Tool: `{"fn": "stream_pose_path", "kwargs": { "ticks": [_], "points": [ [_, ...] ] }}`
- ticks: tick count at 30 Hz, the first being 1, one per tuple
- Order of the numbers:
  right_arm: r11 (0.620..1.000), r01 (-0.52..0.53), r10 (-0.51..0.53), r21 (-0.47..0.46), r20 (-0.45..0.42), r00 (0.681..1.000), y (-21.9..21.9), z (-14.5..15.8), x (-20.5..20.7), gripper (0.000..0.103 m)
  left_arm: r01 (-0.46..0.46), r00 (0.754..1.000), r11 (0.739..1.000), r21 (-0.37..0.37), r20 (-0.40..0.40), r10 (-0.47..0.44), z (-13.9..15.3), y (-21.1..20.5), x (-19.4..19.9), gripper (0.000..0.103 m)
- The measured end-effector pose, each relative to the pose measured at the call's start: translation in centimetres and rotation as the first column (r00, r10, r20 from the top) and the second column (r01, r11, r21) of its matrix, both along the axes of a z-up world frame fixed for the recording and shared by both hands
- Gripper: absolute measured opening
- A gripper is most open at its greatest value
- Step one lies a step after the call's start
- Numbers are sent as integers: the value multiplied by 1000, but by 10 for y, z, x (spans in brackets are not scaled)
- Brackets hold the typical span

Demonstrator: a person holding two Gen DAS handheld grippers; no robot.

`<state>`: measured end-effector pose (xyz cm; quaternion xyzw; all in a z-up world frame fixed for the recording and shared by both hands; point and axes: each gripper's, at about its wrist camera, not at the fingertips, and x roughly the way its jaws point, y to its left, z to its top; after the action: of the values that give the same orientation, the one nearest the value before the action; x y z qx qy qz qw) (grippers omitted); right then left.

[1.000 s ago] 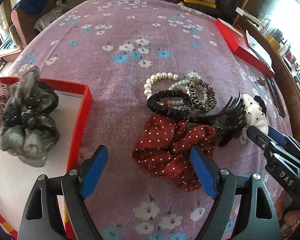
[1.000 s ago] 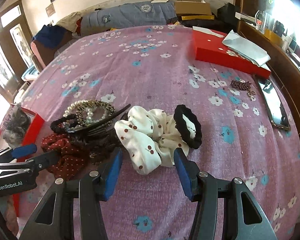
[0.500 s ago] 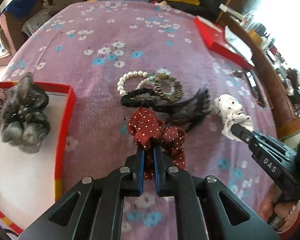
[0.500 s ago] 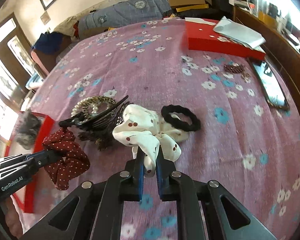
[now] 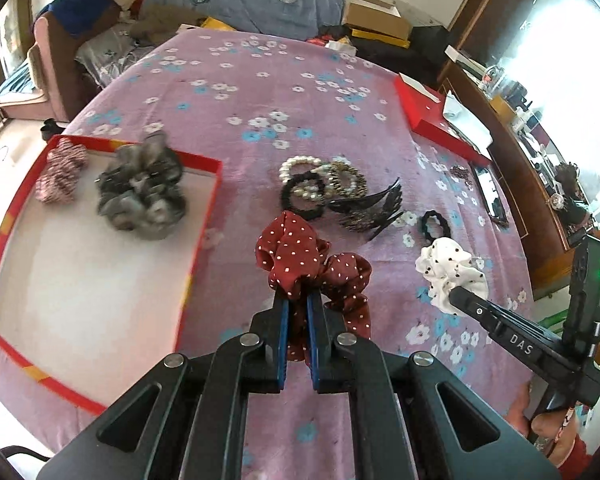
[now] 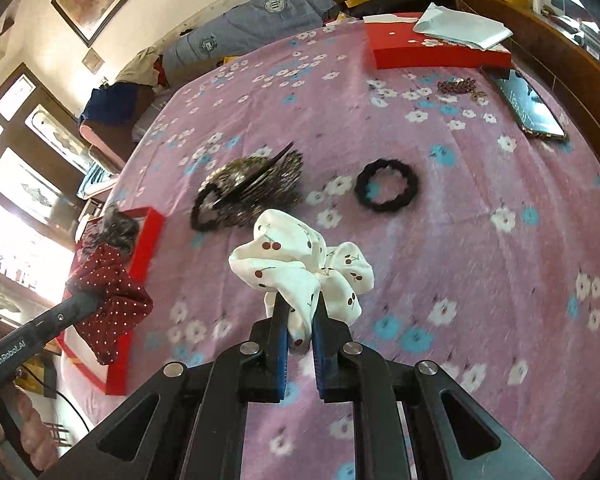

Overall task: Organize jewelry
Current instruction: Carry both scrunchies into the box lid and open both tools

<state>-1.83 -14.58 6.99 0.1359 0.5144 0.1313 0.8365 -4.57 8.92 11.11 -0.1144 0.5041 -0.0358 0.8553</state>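
My left gripper (image 5: 298,298) is shut on a red polka-dot scrunchie (image 5: 300,254), which hangs above the pink flowered bedspread; the same scrunchie (image 6: 108,292) shows at the left of the right wrist view. The right gripper (image 6: 300,304) is shut on a white cherry-print scrunchie (image 6: 296,260), also lifted off the bed, seen as a white scrunchie (image 5: 450,272) in the left wrist view. To the left lies an open red box (image 5: 208,216) holding a grey scrunchie (image 5: 144,196) and a pink patterned one (image 5: 60,176).
On the bedspread lie a pearl bracelet (image 5: 300,164), beaded bracelets (image 5: 348,180), a black hair tie (image 5: 302,200), a black claw clip (image 5: 372,208) and a small black scrunchie (image 6: 386,186). A red lid (image 6: 436,48) with papers, a chain (image 6: 458,88) and a phone (image 6: 530,108) lie far right.
Both grippers went from open to shut, the left on the red scrunchie, the right on the white one. Both then rose and carried them off the pile, toward the left.
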Motion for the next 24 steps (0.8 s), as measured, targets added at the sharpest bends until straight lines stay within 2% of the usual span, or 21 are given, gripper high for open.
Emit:
{"fn": "stream_pose_path", "kwargs": {
  "ticks": [15,24],
  "points": [
    [999,-53,53,-14,-13,999,44,9,-27,11,-34,999,999,30,14,33,12,33,-34,8],
    [997,-81,81,-10,12,997,72,23,-35,11,-101,994,992,70,44,98,29,72,-47,8]
  ]
}}
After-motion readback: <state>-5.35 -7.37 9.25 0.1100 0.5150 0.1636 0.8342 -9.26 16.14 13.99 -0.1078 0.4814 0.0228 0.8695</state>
